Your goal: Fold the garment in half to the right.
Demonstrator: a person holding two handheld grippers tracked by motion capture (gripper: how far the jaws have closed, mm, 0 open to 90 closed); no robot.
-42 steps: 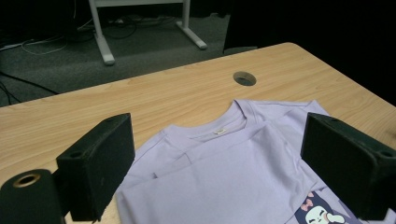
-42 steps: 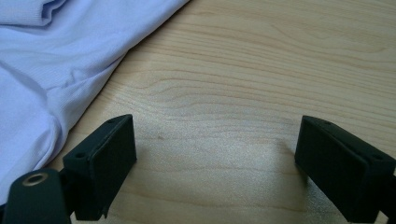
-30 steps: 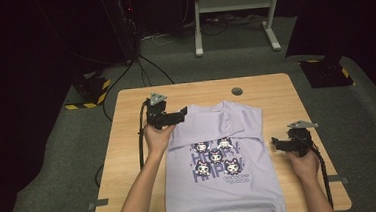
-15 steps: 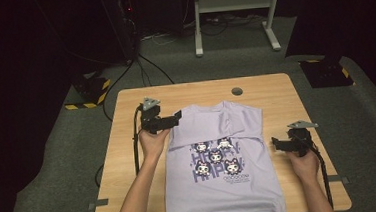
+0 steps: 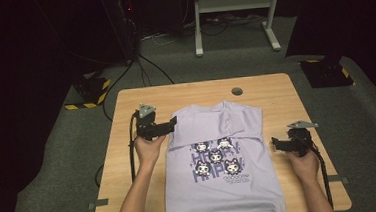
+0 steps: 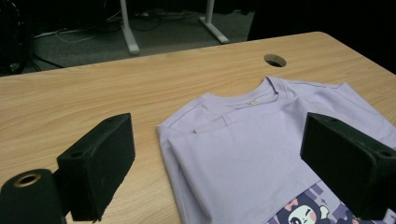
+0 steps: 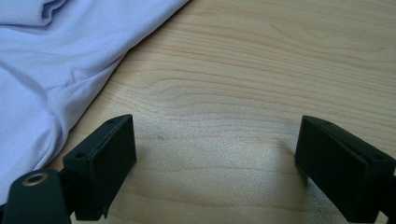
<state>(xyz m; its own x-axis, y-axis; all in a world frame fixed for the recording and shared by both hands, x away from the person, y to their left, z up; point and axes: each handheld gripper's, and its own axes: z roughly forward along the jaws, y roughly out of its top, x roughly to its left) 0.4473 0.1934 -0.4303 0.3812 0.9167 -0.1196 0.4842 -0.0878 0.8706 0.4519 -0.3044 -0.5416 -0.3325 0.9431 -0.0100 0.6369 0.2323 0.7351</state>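
Note:
A lavender T-shirt (image 5: 221, 184) with a cartoon print lies flat on the wooden table (image 5: 127, 190), sleeves folded in over the chest. My left gripper (image 5: 171, 124) hovers at the shirt's left shoulder, jaws open and pointing right. In the left gripper view my left gripper (image 6: 219, 140) stands wide apart above the folded sleeve and collar of the T-shirt (image 6: 243, 154), holding nothing. My right gripper (image 5: 275, 144) sits low beside the shirt's right edge. In the right gripper view my right gripper (image 7: 215, 135) is open over bare wood, with the T-shirt (image 7: 46, 60) at upper left.
A round cable hole (image 5: 237, 91) sits near the table's far edge. On the floor beyond are a white stand's legs (image 5: 199, 50), cables, a yellow-striped block (image 5: 92, 87) at left and a dark box (image 5: 326, 71) at right. The shirt's hem hangs over the near edge.
My left gripper has drifted a little left and nearer to the person, off the shirt's shoulder. The right gripper and the shirt have stayed put.

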